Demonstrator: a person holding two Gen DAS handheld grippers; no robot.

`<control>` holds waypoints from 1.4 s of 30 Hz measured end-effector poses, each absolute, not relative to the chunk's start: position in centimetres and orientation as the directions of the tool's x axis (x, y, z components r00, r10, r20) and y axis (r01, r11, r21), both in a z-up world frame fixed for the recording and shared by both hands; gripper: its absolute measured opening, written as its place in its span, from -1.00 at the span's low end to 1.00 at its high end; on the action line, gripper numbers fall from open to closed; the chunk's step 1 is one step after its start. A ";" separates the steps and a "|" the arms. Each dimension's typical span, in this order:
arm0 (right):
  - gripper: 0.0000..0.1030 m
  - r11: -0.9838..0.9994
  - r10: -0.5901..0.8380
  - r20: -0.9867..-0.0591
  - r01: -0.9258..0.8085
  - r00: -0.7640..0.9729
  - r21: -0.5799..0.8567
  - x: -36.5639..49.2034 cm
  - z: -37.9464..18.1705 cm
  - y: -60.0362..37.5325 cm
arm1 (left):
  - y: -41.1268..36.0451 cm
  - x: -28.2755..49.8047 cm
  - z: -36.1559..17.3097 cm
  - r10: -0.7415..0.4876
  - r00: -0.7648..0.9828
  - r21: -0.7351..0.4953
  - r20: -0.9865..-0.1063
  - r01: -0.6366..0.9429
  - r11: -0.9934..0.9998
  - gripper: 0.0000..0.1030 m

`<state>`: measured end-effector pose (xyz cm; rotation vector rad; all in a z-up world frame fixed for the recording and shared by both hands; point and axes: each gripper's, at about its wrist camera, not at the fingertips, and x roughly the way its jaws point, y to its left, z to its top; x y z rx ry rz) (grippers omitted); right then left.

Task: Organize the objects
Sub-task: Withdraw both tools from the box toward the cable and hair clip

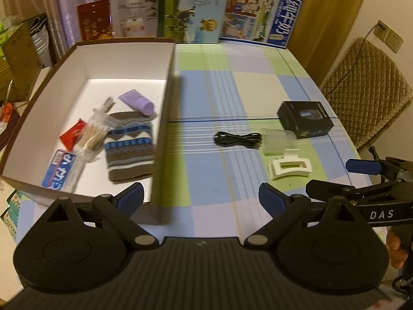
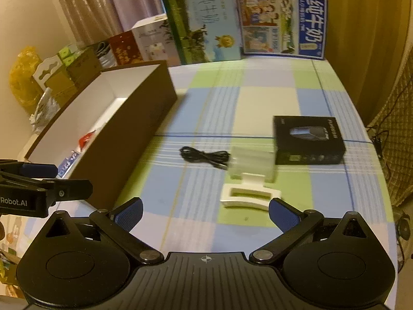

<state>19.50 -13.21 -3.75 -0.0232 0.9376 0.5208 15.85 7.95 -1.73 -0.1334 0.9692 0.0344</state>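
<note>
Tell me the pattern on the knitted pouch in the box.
Brown, blue and white zigzag stripes; left wrist view.

Table w/ box, cable, clip

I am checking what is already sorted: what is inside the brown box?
Inside the brown box: a knitted pouch, purple tube, bag of cotton swabs, red packet and blue-white packet. Anything beneath the pouch is hidden.

Worktop cloth checked blue, green, lilac. Box brown outside, white inside. Knit pouch brown-blue zigzag. Cable black. Hair claw white. Tube purple.
</note>
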 end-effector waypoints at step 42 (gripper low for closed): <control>0.96 0.921 0.315 -0.852 -0.353 0.418 0.167 26.9 -13.1 -14.1 | 3.1 24.0 -8.2 0.043 0.461 0.026 -0.886 -0.043 0.999 0.82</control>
